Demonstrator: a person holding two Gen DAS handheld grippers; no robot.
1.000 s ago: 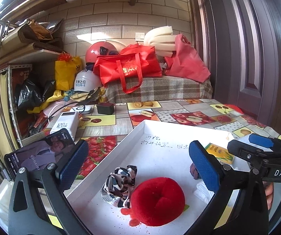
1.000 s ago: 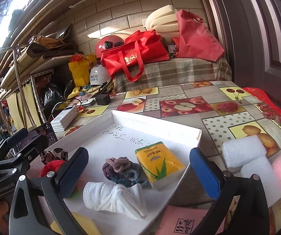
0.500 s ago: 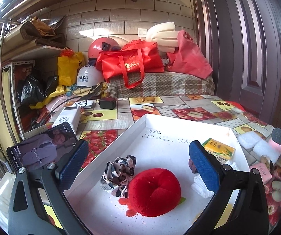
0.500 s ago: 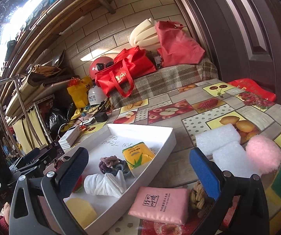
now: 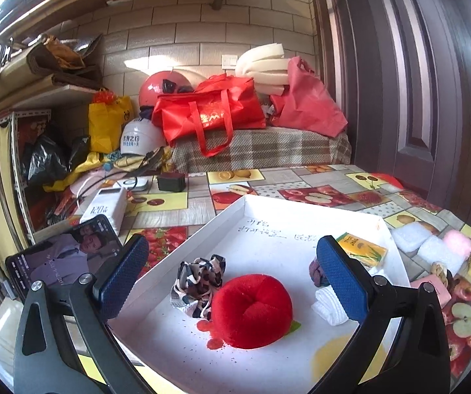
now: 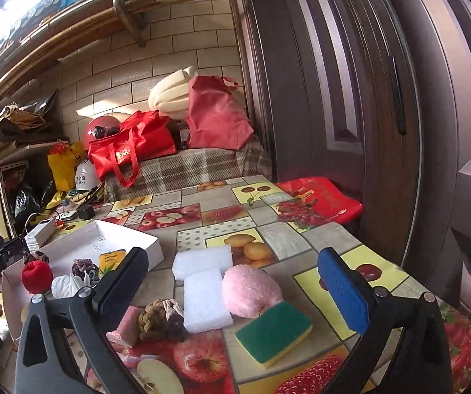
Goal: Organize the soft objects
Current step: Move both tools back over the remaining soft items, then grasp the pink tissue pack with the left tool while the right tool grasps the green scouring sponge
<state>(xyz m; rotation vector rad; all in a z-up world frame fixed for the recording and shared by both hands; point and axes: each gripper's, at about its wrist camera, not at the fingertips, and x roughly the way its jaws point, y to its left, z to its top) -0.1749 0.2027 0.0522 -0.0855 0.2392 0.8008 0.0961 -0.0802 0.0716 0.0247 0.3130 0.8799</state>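
My left gripper (image 5: pixel 232 272) stands open over the white tray (image 5: pixel 310 208), with nothing between its blue pads. In the tray lie a red plush ball (image 5: pixel 251 310), a patterned scrunchie (image 5: pixel 197 280), a white cloth (image 5: pixel 329 305) and a yellow tissue pack (image 5: pixel 361 252). My right gripper (image 6: pixel 235 284) is open above the table, right of the tray (image 6: pixel 150 246). Between its fingers sit a pink fluffy pad (image 6: pixel 251 290), two white foam blocks (image 6: pixel 204 298) and a green-and-yellow sponge (image 6: pixel 273 331). A braided brown knot (image 6: pixel 161 320) and a pink packet (image 6: pixel 127 325) lie by its left finger.
A phone (image 5: pixel 61 262) on a stand and a white power bank (image 5: pixel 107 207) stand left of the tray. Red bags (image 5: pixel 209 115), helmets and foam crowd a plaid bench at the back. A dark door (image 6: pixel 383 115) rises along the table's right edge.
My right gripper has swung right, away from the tray and over the loose soft items on the table. The left gripper stays open over the tray, hardly moved.
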